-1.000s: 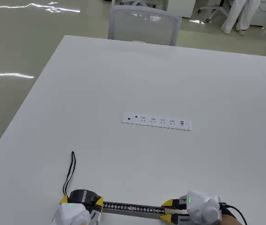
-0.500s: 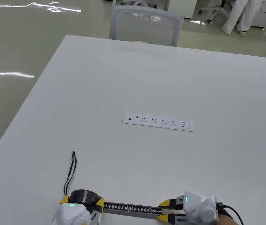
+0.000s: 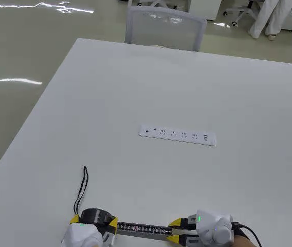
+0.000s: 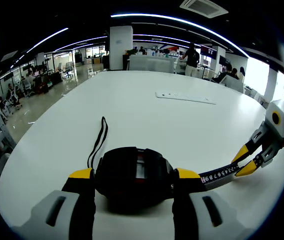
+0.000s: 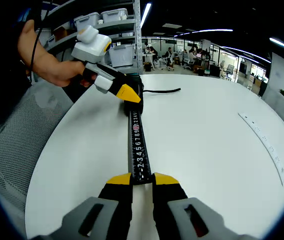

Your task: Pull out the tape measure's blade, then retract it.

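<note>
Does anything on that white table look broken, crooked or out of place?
Nothing stands out. The black tape measure sits level in the left gripper, its numbered blade runs straight to the right gripper, and the white power strip lies flat.

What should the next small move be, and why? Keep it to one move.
Probably ease the right hand-held gripper a little closer to the tape measure case, held by the left hand-held gripper. The blade is out, pinched at its tip, and its span has shortened over the last second, so retraction seems underway.
</note>
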